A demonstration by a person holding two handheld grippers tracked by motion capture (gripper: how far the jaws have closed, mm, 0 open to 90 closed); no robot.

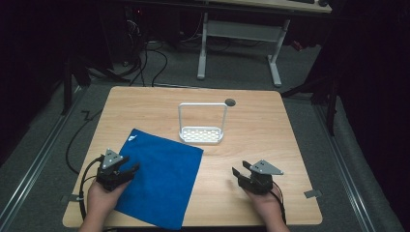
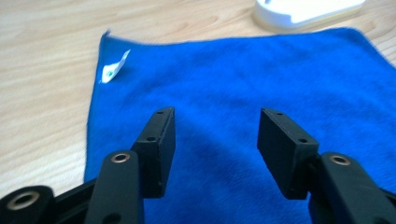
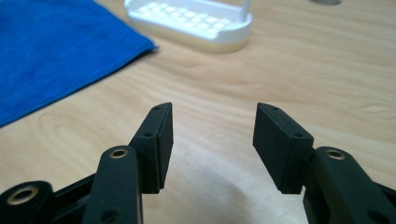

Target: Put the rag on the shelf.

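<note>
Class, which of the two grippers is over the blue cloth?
The left gripper: its fingers hang over the blue cloth, while the right gripper is over bare table.

In the high view the surface (image 1: 251, 140) is evenly lit from above while the room around it falls into near black, and the picture is soft and grainy. The white rack (image 1: 201, 131) glares slightly. In the right gripper view a soft shadow lies under the tongs (image 3: 212, 140), and the rack (image 3: 191, 21) blurs. In the left gripper view the tongs (image 2: 215, 144) are soft-edged; the blue cloth (image 2: 233, 93) is fuzzy.
</note>
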